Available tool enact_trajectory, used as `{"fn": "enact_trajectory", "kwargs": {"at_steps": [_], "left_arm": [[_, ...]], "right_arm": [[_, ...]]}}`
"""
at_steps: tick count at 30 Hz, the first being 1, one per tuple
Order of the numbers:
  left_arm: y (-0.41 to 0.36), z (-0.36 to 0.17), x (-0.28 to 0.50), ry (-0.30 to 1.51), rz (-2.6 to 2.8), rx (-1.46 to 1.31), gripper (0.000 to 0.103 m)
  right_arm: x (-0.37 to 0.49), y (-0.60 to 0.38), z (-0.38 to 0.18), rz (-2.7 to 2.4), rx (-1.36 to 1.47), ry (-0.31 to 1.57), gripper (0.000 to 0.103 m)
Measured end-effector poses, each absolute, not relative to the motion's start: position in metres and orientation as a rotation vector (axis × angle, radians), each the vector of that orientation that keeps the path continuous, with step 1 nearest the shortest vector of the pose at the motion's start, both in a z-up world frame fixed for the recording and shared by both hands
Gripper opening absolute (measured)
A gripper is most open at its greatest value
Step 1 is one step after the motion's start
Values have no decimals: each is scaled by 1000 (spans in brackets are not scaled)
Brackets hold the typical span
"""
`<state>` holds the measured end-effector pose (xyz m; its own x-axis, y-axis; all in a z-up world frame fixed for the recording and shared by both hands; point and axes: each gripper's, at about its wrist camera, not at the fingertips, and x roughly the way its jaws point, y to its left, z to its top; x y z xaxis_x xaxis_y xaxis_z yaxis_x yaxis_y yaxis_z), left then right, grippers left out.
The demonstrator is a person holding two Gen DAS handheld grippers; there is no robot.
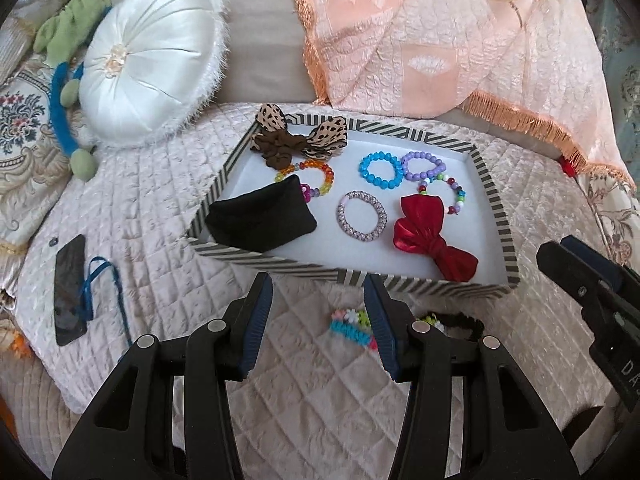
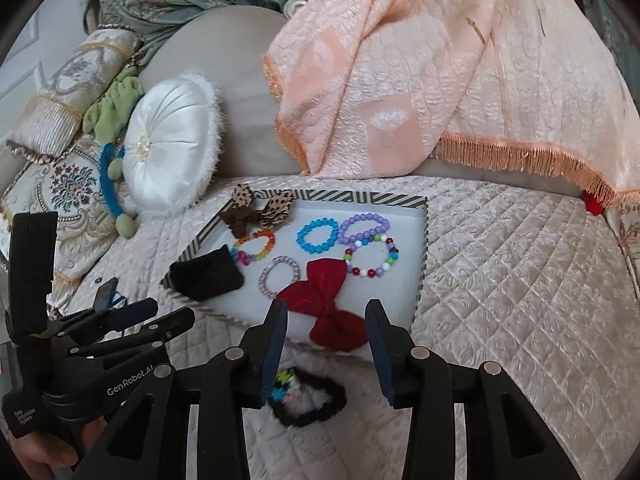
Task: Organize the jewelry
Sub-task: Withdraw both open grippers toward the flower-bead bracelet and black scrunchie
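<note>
Across the frame, surface: a quilted pale-pink bed cover [image 1: 168, 216] carries everything; a peach fringed blanket [image 1: 460, 48] is draped at the upper right.
Cushion: a round white satin cushion [image 1: 152, 76] stands at the upper left, beside a green and blue plush toy [image 1: 64, 40].
Tray: a striped-rim tray [image 1: 492, 196] with a white floor lies at the centre of the left wrist view, above both sets of tongs.
Tray contents, left part: a black pouch [image 1: 260, 220] at the lower-left corner, a leopard-print bow [image 1: 304, 136] on the far rim, a rainbow bead bracelet [image 1: 316, 178] between them.
Tray contents, right part: a red bow [image 1: 432, 236] at the near edge, a silver ring bracelet [image 1: 362, 216] left of it, a blue bead bracelet [image 1: 380, 168], a purple bead bracelet [image 1: 424, 164] and a multicolour bead bracelet [image 1: 452, 192] behind.
Phone: a dark phone [image 1: 70, 288] with a blue ribbon [image 1: 100, 288] lies at the left edge.
Loose piece: a black scrunchie with bright beads [image 2: 308, 396] lies on the bed cover outside the tray, just below its near rim.
Left tongs [image 1: 318, 312]: apart and empty; the beaded piece shows just beside the right finger.
Right tongs [image 2: 326, 344]: apart, nothing between them; the scrunchie lies below the gap, nearer the left finger, untouched.
</note>
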<state>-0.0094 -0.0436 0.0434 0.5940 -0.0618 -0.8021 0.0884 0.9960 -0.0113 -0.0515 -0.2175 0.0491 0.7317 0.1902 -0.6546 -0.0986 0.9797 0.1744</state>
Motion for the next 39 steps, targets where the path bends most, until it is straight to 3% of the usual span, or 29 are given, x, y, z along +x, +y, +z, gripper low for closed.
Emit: {"fn": "enact_trajectory", "kwargs": {"at_steps": [13, 23, 39], "left_arm": [[-35, 67, -45, 853, -107, 33, 47], [-33, 66, -56, 850, -97, 53, 47], [-29, 61, -58, 857, -74, 57, 47]], "right_arm": [[-89, -198, 62, 179, 89, 711, 41], [-102, -196, 65, 182, 73, 705, 49], [-105, -198, 58, 187, 67, 727, 51]]}}
